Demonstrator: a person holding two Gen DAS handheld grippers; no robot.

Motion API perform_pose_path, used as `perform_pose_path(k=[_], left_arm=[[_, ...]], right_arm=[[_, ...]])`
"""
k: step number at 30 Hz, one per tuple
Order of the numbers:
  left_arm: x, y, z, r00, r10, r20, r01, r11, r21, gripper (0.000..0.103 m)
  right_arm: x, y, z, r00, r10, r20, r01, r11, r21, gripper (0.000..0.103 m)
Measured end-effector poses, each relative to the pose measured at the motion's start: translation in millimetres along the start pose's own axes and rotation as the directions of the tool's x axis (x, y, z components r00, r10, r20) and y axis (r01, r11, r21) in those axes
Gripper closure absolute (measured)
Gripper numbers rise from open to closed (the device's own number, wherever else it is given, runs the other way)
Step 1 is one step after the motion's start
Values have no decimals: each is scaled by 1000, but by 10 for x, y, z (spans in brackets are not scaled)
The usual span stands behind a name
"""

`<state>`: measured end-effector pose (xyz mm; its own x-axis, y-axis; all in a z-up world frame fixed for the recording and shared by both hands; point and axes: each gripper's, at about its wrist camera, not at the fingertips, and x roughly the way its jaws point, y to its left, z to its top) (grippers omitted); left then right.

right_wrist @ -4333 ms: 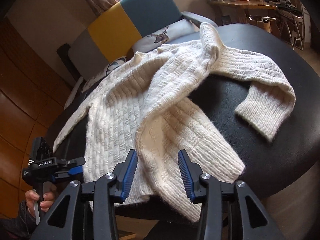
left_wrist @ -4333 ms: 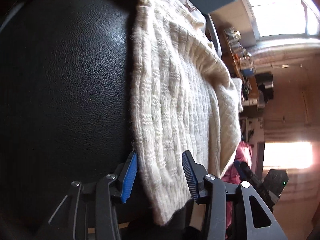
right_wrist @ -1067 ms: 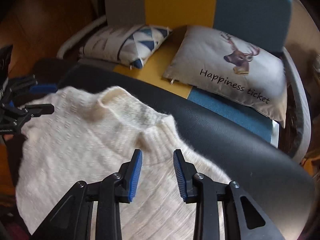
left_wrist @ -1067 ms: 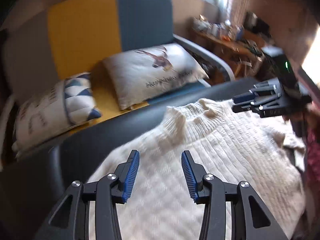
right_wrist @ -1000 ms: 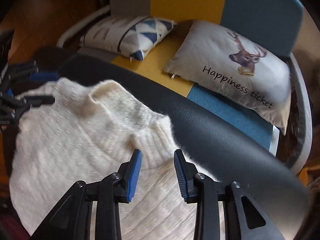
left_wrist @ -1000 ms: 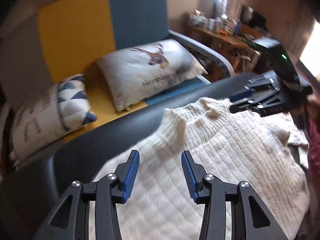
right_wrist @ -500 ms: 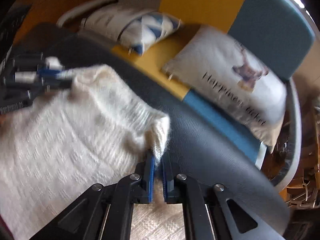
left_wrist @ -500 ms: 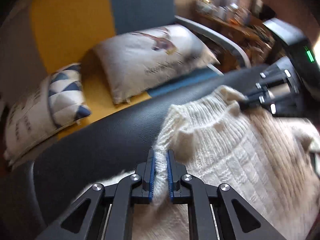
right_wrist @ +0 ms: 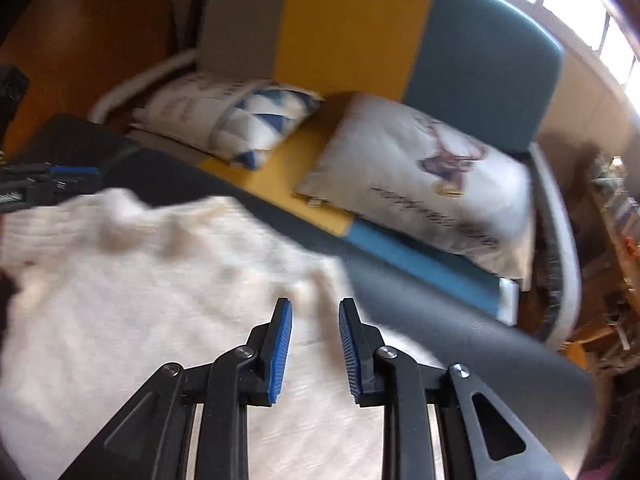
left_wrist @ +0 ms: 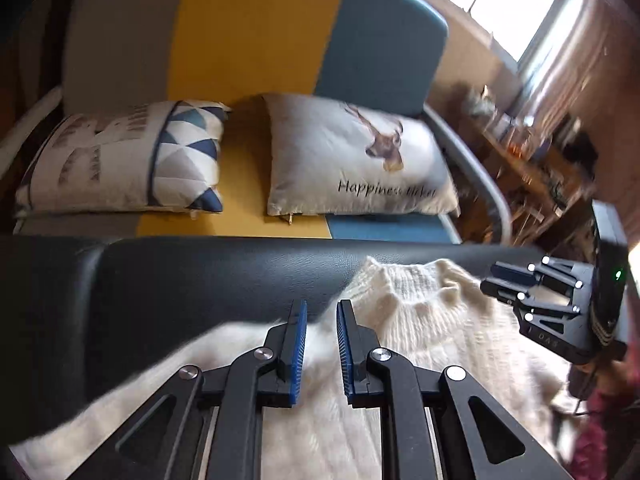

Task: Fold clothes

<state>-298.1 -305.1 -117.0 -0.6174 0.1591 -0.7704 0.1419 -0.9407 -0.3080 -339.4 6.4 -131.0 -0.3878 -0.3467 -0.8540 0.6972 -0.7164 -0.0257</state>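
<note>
A cream knitted sweater [left_wrist: 420, 320] lies spread on a black leather surface [left_wrist: 200, 280], its collar toward the sofa. My left gripper [left_wrist: 322, 308] hovers over the sweater's left shoulder edge. Its jaws are opening, a narrow gap apart, and the pads are off the knit. In the right wrist view the sweater [right_wrist: 140, 280] is blurred. My right gripper [right_wrist: 315, 308] is over its right shoulder edge, jaws opening wider with nothing pinched. Each gripper shows in the other's view: the right gripper [left_wrist: 490, 279] by the collar, the left gripper [right_wrist: 80, 184] at the far left.
Behind the black surface [right_wrist: 460, 328] stands a grey, yellow and blue sofa [left_wrist: 256, 40]. On it lie a deer pillow [left_wrist: 360, 160] and a triangle-pattern pillow [left_wrist: 120, 160]. A cluttered wooden shelf [left_wrist: 520, 148] is at the right, under a bright window.
Half a second ago both grippers were shut on the sweater's shoulder edges near the collar. Now both have parted and let go, and the sweater lies flatter.
</note>
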Motion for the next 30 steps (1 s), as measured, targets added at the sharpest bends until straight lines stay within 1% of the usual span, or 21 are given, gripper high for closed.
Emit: perform_pose_path(k=[2,3,5,8,10,12,14,18,19,22,25,26,28,29,30], left_arm=[[-203,96,-125,999,34,7,-34,999,13,87],[-287,148,-192,999,49,7,-49,999,19,87],[-379,305,-323,996,86,-17,-86,996,1,87],[-441,602,-475,991,121,-50,-124,990,-62,87],[-436,783,-537,985,159,-68,-164,983,-85,87],[-393,953,-592,976,201,-86,-209,973,-100,87],[-354,1112,-652,963,249,-103,-261,958,-122,87],[-448,1269,-685,983,172,-71,-184,959,-217,86],[-456,1270,-666,986,157,-59,-166,960,-225,86],[-355,980,-402,991,133,-11,-133,983,-125,85],[-231,671,-134,993,112,28,-111,994,-11,85],[-116,521,-47,992,127,18,-128,990,58,85],[112,293,60,990,143,-15,-139,977,161,85],[220,196,104,988,149,-32,-140,969,206,85],[316,142,123,987,149,-54,-132,963,236,85]], right_arm=[[6,180,-13,999,54,-11,-54,999,-1,78],[52,263,-12,998,63,-19,-63,998,0,78],[191,414,-1,998,58,-37,-58,998,7,78],[400,641,17,997,51,-64,-50,999,16,78],[561,725,55,996,38,-81,-36,999,30,78],[689,716,78,995,26,-92,-19,997,78,76],[663,693,100,995,43,-91,-34,995,98,76],[527,651,148,992,93,-81,-83,990,116,76],[488,643,162,991,107,-75,-98,988,121,76],[386,635,212,984,171,-43,-164,978,131,76],[404,664,250,974,223,-39,-217,970,107,76],[424,676,259,970,241,-42,-236,967,98,76],[506,707,270,964,261,-49,-256,963,86,76],[559,716,268,967,248,-55,-243,967,78,76],[611,721,262,974,219,-61,-215,974,67,76]])
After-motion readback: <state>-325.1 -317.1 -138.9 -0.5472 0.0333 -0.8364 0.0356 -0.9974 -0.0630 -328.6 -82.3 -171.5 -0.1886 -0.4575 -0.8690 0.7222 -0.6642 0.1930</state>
